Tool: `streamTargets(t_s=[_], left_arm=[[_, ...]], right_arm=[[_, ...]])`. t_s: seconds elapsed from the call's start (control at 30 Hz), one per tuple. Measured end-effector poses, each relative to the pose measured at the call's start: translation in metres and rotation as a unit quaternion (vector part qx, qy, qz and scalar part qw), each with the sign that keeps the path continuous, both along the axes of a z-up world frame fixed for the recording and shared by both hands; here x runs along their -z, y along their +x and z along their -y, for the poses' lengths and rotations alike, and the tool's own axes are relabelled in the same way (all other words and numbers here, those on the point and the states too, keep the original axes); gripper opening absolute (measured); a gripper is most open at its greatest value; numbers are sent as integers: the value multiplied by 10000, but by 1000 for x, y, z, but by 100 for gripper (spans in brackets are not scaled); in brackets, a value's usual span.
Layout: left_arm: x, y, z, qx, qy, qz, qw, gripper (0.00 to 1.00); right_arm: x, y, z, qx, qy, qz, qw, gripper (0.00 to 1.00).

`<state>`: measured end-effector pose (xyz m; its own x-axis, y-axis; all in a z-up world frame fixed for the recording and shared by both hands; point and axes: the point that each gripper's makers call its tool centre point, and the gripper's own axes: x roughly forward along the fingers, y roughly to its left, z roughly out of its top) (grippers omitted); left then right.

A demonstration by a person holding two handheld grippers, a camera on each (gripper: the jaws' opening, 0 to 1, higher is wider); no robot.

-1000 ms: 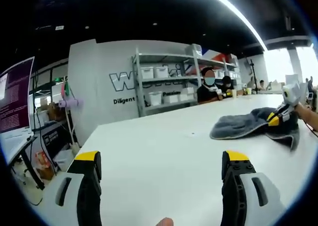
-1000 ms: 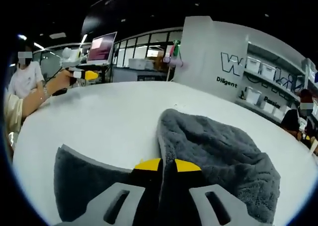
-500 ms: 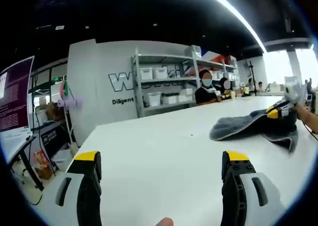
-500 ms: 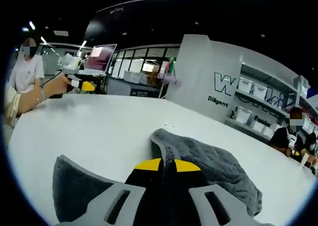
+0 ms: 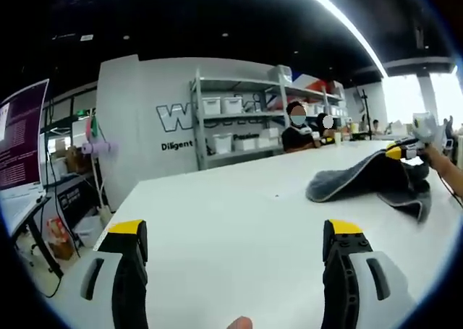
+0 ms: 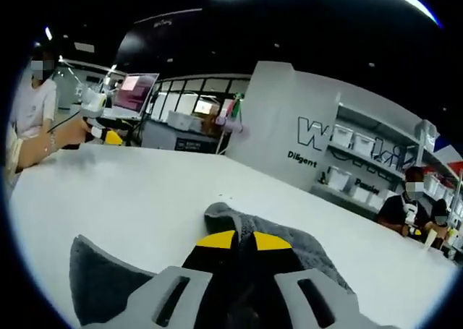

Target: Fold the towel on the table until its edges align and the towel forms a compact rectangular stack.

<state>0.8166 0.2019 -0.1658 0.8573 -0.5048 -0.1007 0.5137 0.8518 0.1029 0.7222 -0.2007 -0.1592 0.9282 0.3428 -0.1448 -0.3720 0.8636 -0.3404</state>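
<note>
Since the earlier frames the right gripper (image 6: 244,236) has lifted its pinch of the towel (image 6: 289,235) higher off the table (image 6: 130,191), so that in the right gripper view less grey cloth spreads beyond the jaws and more white tabletop shows; in the left gripper view, at the right of the frame, the towel (image 5: 369,181) now rises in a steeper tent toward the right gripper (image 5: 402,151). The right jaws are pressed together on a fold of the cloth, with a loose flap hanging at lower left of that view. The left gripper (image 5: 235,231) has stayed put, its jaws wide apart over bare table (image 5: 231,213) and holding nothing, well apart from the towel. The cloth looks thick, plush and limp: it drapes and sags from the single pinch, so it is probably light but floppy, and unlikely to slip. A second hold near a free corner or along the hanging edge would likely keep the fold straight.
</note>
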Motion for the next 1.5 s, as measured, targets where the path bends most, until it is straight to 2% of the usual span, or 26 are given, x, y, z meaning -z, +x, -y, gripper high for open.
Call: streamTargets(t_s=[0.27, 0.57, 0.97, 1.3, 1.5], left_arm=[[-2, -2, 1, 24, -29, 24, 10000, 99], [-2, -3, 0, 3, -38, 19, 10000, 99], [-3, -2, -4, -48, -83, 33, 9999, 99], [-3, -2, -6, -77, -64, 33, 9999, 99], [-3, -1, -8, -92, -91, 27, 9999, 99]], right_arm=[[-14, 2, -3, 30, -168, 165, 9997, 4], [-45, 2, -1, 51, -279, 478, 9985, 4], [-63, 5, 4, 103, -322, 602, 9976, 4], [-97, 13, 11, 202, -494, 799, 9954, 4], [-119, 20, 12, 189, -443, 868, 9951, 4]])
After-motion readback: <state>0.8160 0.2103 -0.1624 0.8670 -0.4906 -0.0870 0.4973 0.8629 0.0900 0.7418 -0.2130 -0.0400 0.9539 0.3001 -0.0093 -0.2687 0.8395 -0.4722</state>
